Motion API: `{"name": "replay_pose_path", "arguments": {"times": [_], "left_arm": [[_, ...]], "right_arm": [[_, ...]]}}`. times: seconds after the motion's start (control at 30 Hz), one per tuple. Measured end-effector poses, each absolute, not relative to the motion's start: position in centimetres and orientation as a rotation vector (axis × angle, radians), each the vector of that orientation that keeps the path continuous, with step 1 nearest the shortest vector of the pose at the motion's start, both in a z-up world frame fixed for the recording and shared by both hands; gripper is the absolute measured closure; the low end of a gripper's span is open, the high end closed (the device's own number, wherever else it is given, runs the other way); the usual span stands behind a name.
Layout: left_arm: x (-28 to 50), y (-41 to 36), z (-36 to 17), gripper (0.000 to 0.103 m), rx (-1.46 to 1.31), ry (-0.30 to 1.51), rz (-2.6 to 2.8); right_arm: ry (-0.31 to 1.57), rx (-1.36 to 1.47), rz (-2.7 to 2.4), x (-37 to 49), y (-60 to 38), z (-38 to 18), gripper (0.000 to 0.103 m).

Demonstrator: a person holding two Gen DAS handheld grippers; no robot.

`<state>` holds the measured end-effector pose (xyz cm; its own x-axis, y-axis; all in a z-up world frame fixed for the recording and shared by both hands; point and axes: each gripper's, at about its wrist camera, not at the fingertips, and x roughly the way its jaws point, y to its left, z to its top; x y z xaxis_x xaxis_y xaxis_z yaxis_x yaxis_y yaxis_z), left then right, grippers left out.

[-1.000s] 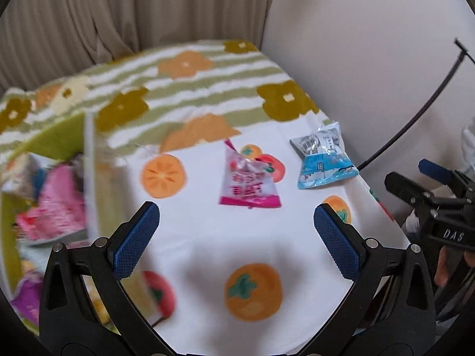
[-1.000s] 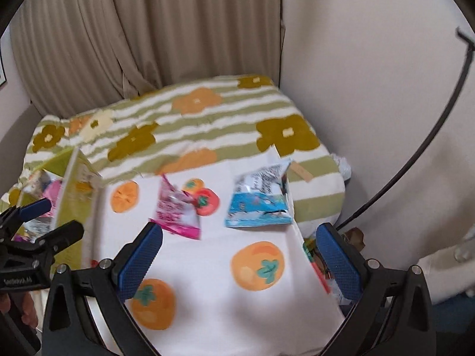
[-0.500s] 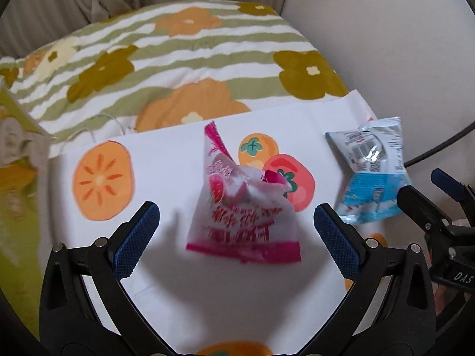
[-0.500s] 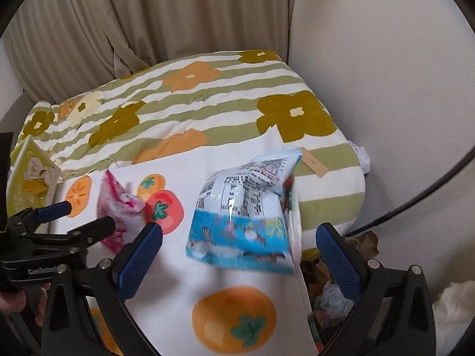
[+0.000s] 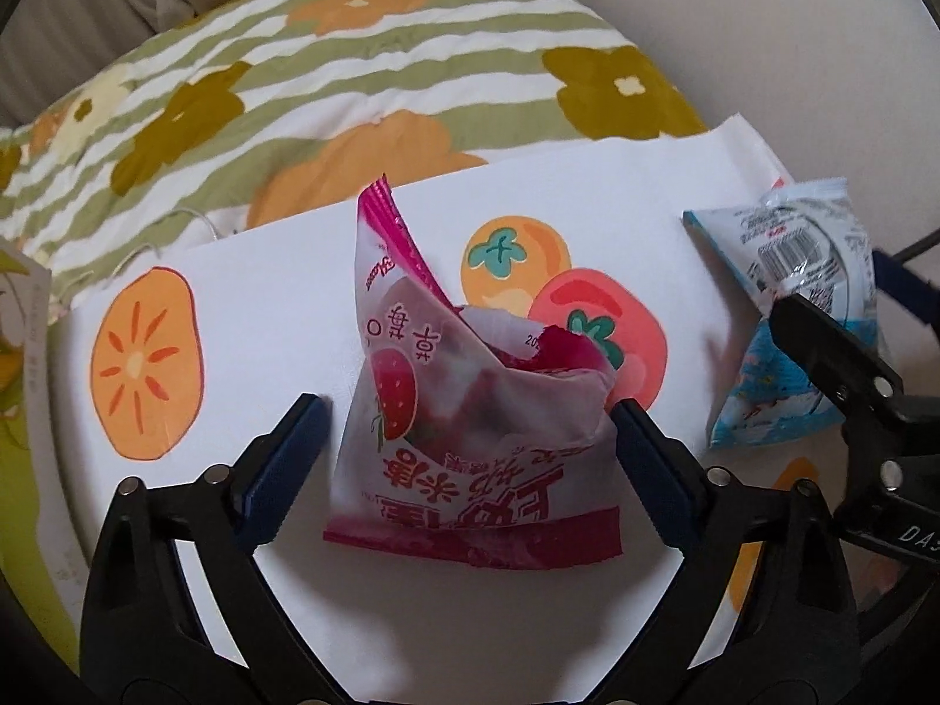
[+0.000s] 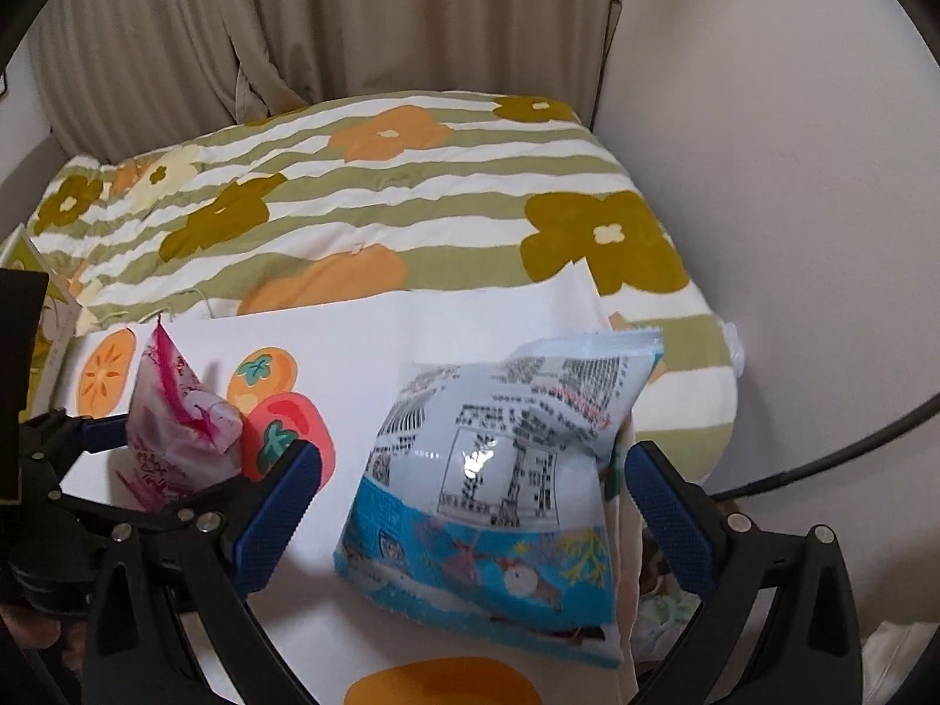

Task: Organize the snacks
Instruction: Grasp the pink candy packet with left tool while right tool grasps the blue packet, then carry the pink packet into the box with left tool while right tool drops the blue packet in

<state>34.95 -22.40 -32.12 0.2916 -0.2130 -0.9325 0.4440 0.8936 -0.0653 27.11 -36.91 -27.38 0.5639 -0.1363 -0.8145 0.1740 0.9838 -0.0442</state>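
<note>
A striped, flowered quilt (image 6: pixel 411 188) lay far back, partly hidden under a smooth white cloth (image 5: pixel 282 305) printed with fruit. On the cloth, the crinkly blue packet (image 6: pixel 499 505) sat between the spread right gripper (image 6: pixel 473 511), its right edge hard to judge. Left of it, the left gripper (image 5: pixel 470 452), just closing, flanked the puffy pink packet (image 5: pixel 470 440), right pad touching.

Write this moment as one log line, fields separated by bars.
left gripper: closing around pink bag | right gripper: open around blue bag | neither lifted
</note>
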Motion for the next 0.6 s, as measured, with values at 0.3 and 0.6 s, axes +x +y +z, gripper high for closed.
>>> {"name": "replay_pose_path", "arguments": {"times": [0.3, 0.6], "left_arm": [[35.0, -21.3, -31.5, 0.043, 0.252, 1.193, -0.401], [34.8, -19.9, -31.0, 0.049, 0.223, 1.187, -0.350]], "right_arm": [[0.973, -0.019, -0.177, 28.1, -36.5, -28.4, 0.000], [1.001, -0.007, -0.159, 28.2, -36.8, -29.2, 0.021]]}}
